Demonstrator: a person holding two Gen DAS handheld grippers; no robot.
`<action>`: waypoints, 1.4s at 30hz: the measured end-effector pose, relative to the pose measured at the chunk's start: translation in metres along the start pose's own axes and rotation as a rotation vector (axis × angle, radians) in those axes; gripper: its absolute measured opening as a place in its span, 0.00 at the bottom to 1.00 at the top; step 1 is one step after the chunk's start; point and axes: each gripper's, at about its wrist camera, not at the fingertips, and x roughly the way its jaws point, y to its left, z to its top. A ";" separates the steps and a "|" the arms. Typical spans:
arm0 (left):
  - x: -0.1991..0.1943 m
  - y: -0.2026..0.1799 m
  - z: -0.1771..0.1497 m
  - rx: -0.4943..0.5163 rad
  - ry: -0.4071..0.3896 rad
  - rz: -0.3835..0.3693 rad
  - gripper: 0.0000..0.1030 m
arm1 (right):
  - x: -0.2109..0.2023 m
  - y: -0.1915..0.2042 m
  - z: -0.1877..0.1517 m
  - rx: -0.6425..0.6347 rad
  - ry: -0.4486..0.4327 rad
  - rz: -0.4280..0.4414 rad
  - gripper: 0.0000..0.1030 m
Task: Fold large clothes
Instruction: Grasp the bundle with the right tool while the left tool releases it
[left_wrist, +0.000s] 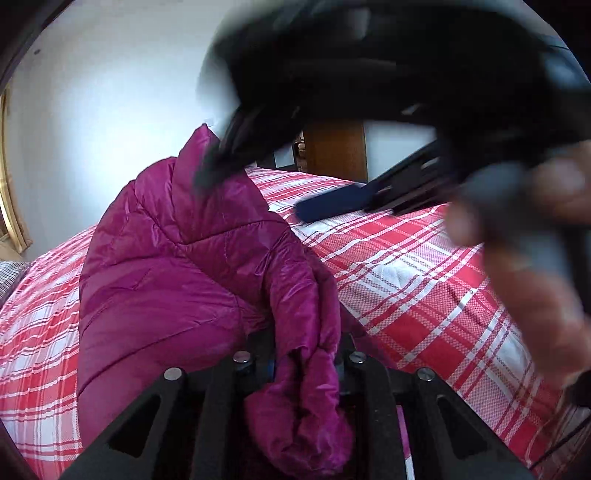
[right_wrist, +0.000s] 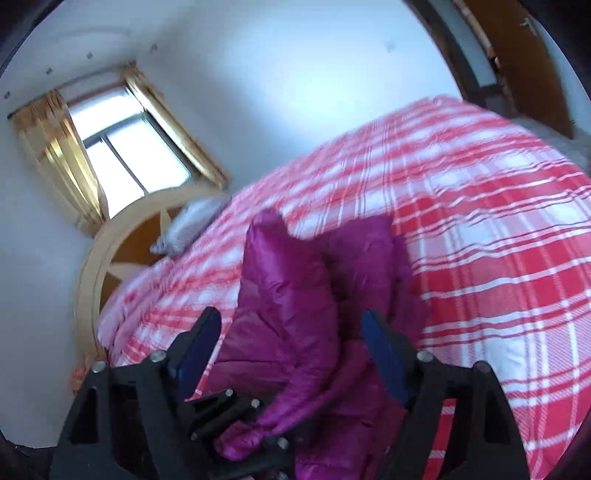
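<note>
Magenta jacket (left_wrist: 177, 266) pinched between left jaws, below parted right jaws.

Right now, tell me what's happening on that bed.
A person is folding a magenta puffer jacket on the red plaid bedspread. The left hand-held gripper is clamped on a bunched piece of the jacket and holds it up. The right hand-held gripper is open above the jacket, gripping nothing. The jacket is bunched, not yet folded.
</note>
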 end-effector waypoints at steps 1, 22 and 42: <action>-0.006 -0.001 0.000 0.014 -0.008 0.006 0.25 | 0.011 -0.001 0.003 -0.001 0.026 -0.019 0.70; -0.014 0.109 -0.013 -0.153 0.041 0.183 0.86 | 0.014 -0.018 -0.009 0.086 0.058 -0.380 0.46; -0.007 0.156 0.034 -0.306 0.038 0.297 0.86 | 0.039 -0.030 -0.003 0.267 -0.254 -0.118 0.71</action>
